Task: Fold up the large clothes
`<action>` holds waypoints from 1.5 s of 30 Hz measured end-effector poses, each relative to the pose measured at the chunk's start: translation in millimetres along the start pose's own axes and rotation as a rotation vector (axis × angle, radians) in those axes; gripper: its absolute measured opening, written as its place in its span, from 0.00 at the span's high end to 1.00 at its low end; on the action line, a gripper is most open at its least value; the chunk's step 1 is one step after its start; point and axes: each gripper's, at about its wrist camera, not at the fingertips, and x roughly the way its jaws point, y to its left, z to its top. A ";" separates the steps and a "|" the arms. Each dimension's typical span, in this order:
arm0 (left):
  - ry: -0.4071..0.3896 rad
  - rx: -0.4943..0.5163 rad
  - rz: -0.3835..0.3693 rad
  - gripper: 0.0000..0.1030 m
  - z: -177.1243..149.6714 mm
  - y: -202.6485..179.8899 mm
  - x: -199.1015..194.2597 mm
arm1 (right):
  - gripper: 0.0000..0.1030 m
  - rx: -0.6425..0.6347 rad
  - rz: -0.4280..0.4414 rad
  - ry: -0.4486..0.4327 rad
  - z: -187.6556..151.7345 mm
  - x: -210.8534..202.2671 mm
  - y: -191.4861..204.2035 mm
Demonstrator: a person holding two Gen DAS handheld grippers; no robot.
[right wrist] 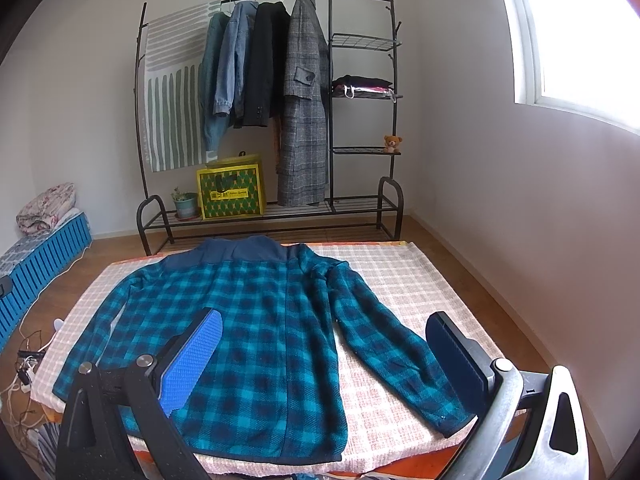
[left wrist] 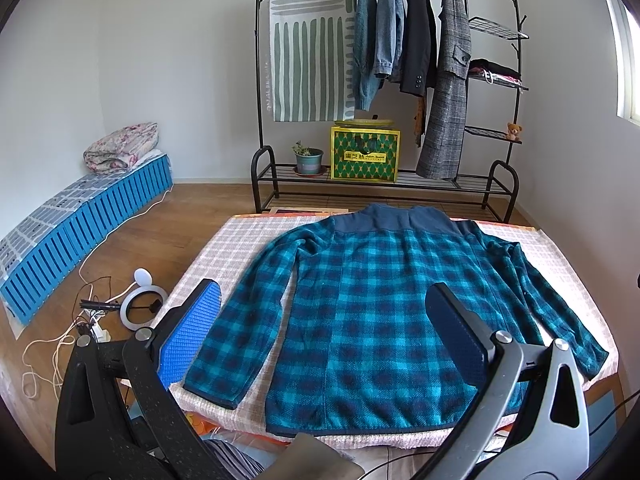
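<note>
- Teal-and-navy checked fleece jacket (left wrist: 372, 304): spread flat, back up, on the pink checked table cover (right wrist: 400, 280), ahead of and beneath both claws; probably soft, light, limp.
- Left gripper (left wrist: 320, 328): jaws wide apart, empty.
- Right gripper (right wrist: 324, 344): likewise.
- Grasp points: cuffs, hem corners.

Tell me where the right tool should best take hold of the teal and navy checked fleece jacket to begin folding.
Probably at the cuff of the right sleeve, coming from the near table edge. The teal and navy checked fleece jacket lies flat, collar away, and this sleeve angles outward, its end close to the open right tool, with bare pink checked table cover beside it.
</note>
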 end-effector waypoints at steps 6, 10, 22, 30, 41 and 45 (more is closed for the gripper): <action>-0.001 -0.009 0.000 0.00 0.2 4.2 -0.7 | 0.00 -0.001 0.004 -0.002 1.2 -0.3 2.4; -0.001 -0.009 0.003 0.00 1.3 5.7 -0.2 | 0.00 -0.008 0.007 -0.005 1.8 -1.7 6.2; 0.001 -0.016 0.002 0.00 1.7 10.9 2.3 | 0.00 -0.015 0.009 -0.013 2.7 -4.9 11.0; 0.000 -0.025 0.017 0.00 -5.4 17.4 3.6 | 0.00 -0.018 0.006 -0.015 2.7 -5.0 11.9; -0.003 -0.028 0.029 0.00 -8.3 26.1 6.0 | 0.00 -0.037 0.000 -0.027 5.7 -5.7 15.9; -0.018 -0.025 0.043 0.00 -9.2 35.0 7.1 | 0.00 -0.075 -0.006 -0.054 7.5 -7.8 26.5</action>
